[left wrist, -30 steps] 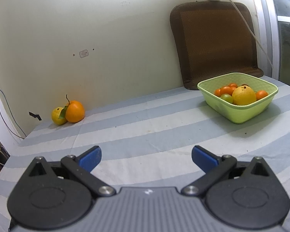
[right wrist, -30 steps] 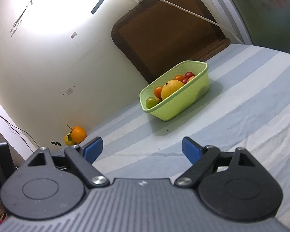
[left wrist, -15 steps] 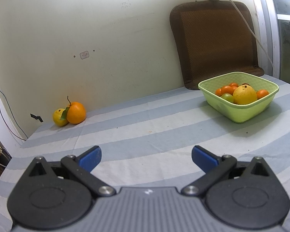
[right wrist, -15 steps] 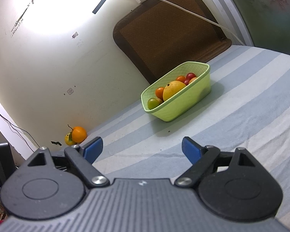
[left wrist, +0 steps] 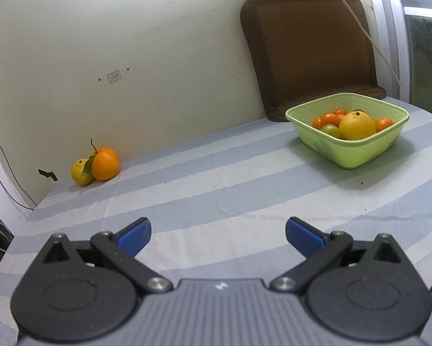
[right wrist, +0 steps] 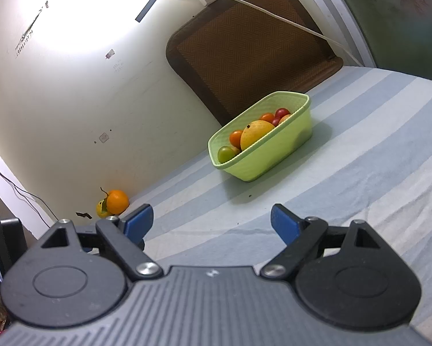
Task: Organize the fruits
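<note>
A light green basket stands at the right of the striped table and holds several small orange, red and green fruits around one large yellow fruit. An orange with a leaf and a yellow fruit touch each other by the wall at the far left. My left gripper is open and empty, low over the near table. My right gripper is open and empty too, well short of the basket.
A brown woven mat leans on the wall behind the basket, with a white cable across it. The blue-and-white striped cloth covers the table. Cables hang off the left edge.
Both views have shifted slightly; the basket and the two loose fruits sit a little higher and further left in the left view. Both grippers stay open.
</note>
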Motion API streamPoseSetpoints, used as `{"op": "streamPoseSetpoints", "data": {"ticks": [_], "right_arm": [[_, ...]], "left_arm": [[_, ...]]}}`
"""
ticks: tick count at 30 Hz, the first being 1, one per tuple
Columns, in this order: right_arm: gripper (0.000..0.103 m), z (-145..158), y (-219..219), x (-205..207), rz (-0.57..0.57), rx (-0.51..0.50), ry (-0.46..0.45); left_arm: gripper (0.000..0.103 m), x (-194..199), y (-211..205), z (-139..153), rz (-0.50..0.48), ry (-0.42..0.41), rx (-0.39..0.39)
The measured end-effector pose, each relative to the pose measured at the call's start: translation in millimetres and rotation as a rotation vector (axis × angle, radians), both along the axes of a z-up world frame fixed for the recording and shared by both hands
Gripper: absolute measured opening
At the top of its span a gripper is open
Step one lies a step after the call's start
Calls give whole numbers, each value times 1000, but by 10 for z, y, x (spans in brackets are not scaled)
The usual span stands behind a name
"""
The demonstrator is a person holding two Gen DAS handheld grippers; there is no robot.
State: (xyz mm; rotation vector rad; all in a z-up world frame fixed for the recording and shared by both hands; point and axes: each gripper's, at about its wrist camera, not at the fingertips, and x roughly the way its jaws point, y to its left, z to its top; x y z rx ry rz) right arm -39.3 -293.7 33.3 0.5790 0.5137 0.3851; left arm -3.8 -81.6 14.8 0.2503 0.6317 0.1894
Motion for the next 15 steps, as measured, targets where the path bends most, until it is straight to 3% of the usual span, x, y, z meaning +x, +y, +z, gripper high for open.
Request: {"op": "streamPoseSetpoints", "data": {"ticks": [15], "right_arm": [[90, -18, -13, 0, -4, 3, 5]], "left_arm": [[103, -1, -50, -67, -23, 32, 20]]}}
